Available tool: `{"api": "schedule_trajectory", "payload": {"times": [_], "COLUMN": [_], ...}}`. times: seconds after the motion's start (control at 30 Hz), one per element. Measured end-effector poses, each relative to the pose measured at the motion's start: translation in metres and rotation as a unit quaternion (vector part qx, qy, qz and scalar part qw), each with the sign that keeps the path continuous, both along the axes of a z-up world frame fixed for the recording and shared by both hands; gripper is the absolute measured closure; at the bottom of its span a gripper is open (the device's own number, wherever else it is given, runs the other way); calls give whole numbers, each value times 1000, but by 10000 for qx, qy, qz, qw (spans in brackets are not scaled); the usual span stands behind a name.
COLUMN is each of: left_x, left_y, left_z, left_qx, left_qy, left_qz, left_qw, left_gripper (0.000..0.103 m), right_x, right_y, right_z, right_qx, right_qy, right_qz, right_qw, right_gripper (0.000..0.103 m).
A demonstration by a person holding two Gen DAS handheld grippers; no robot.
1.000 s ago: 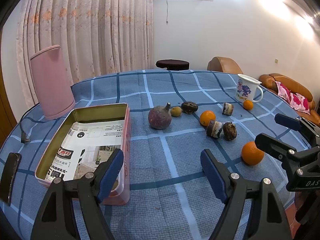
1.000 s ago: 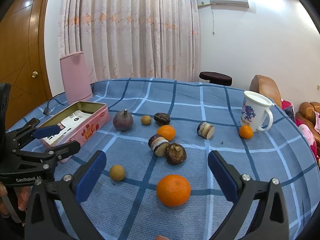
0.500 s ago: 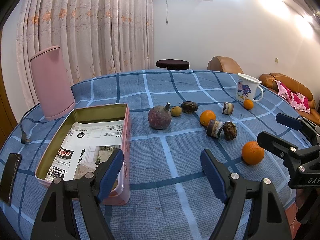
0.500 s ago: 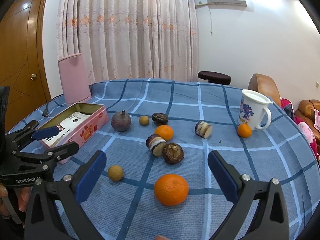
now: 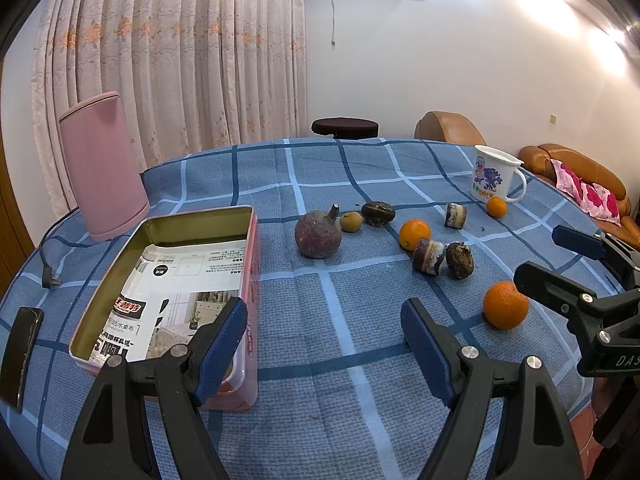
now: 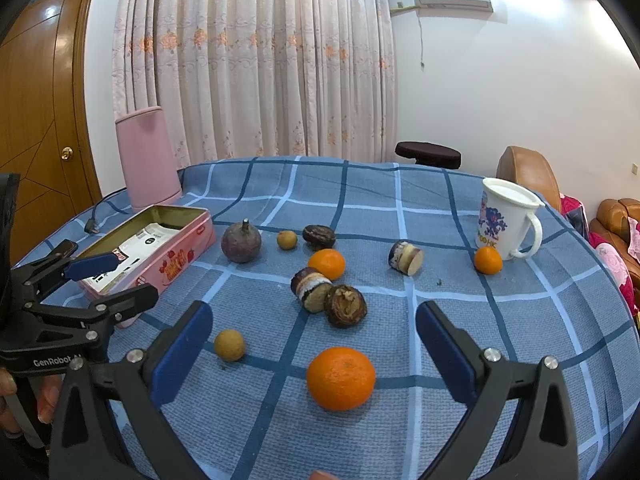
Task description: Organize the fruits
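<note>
orange (image 6: 340,377), round, bright, whole, unpeeled

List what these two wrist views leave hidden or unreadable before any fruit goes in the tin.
- Pink tin: its near inside corner, left wrist view, sits behind the open left gripper.
- Small yellow-brown fruit: absent from the left wrist view, probably behind a finger.
- Mug: contents hidden by its lid, both views.
- Lining paper: print too small to read.

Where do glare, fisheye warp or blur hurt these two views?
Left wrist: ceiling-light glare washes the wall at upper right; table edge bows; fruit stays sharp. Right wrist: even light, door curves, nearest orange crisp, black vignette in the corners.
</note>
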State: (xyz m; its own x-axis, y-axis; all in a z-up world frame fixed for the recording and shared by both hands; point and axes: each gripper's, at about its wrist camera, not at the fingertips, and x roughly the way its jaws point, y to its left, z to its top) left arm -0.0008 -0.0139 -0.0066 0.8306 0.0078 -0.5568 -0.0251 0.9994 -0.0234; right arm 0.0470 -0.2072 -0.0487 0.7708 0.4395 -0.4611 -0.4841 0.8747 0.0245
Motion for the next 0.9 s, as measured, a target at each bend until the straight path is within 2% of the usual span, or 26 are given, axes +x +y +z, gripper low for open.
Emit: {"api": "schedule_trajectory", "payload": {"times": [0.7, 0.9], "left_x": [7, 12], "left_y": [-9, -15], "left_z": [-11, -16], "left_qx": [91, 81], "left_qy": [169, 250], "left_qz": [-108, -157], "left_qw": [9998, 9995], "left_gripper": [23, 23], "right_x": [0, 8], "right_y": [-6, -15], "right_z": [-15, -22], "right_qx": [-174, -192], "right_qy": [64, 209], "right_qz": [-91, -196], "right_qw": [9998, 9994], "right_gripper": [0, 0]}}
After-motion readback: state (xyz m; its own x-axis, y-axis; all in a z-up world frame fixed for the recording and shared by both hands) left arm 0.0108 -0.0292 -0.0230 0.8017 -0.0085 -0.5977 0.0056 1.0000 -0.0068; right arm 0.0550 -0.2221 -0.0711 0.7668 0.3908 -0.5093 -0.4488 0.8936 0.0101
